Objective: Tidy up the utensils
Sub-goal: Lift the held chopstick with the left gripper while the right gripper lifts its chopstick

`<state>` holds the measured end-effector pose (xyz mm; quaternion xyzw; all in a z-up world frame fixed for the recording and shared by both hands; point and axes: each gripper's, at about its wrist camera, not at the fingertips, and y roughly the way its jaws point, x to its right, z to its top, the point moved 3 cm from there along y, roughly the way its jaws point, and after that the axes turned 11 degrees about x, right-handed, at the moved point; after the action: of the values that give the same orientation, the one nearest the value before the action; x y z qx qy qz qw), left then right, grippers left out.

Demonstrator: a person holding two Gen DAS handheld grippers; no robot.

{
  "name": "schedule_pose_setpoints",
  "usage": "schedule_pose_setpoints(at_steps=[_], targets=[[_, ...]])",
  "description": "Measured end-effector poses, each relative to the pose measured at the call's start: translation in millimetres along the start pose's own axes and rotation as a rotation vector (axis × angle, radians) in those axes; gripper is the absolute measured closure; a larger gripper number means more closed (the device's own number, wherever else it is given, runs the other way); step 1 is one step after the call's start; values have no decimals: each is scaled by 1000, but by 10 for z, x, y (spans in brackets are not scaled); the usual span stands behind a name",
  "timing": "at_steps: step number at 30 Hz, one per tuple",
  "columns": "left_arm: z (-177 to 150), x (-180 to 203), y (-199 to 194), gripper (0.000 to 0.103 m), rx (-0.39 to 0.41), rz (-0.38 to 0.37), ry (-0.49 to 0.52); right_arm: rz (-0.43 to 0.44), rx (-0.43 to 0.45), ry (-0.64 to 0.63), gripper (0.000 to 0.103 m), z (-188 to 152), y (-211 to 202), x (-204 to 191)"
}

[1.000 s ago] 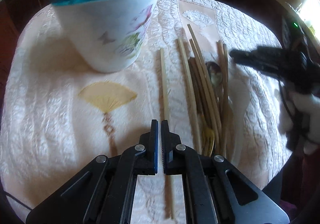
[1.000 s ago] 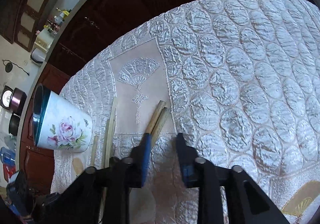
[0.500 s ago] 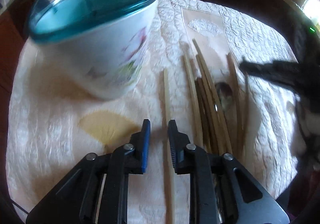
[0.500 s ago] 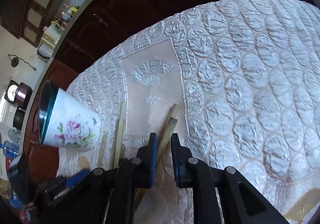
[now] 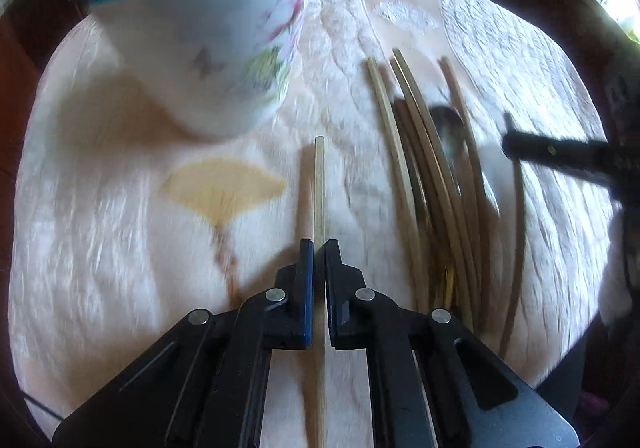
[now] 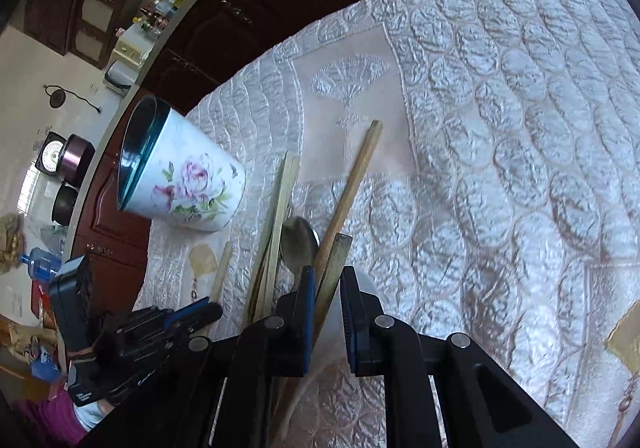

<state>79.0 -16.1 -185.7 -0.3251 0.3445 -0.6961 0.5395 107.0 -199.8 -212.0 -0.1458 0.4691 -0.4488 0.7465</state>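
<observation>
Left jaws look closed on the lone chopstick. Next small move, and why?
Probably lift the left gripper and carry its chopstick toward the floral cup. The jaws are shut on the chopstick, which lies apart from the pile, and the cup stands upright just ahead, mouth open.

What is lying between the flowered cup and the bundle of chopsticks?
In the left wrist view, one chopstick, clamped by the left gripper, separates cup from bundle.
</observation>
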Motion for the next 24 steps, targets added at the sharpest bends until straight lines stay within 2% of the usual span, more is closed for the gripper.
schedule_pose_setpoints(at_steps=[3,5,8,10,16,18,20,24], targets=[[-133,5,-96,99,-28,-35,-6,-8,-10,3,91,-63,13,7],[-142,-16,-132,99,-28,-29,-2,-14,-10,1,91,-82,5,-1],[-17,-68,-95,95,-11,-15,-10,-21,-9,4,91,-98,-60,40],[61,-76,-41,85,1,-15,-13,-28,-8,5,91,-96,-111,73],[228,-2,178,84,4,40,55,-38,-4,11,91,-124,-227,140],[245,23,208,85,5,51,86,-36,2,7,91,-128,-260,119],[230,18,163,98,4,30,83,-29,12,2,91,-116,-295,83],[283,-38,-60,99,41,-43,12,9,42,-36,91,-53,-449,-101]])
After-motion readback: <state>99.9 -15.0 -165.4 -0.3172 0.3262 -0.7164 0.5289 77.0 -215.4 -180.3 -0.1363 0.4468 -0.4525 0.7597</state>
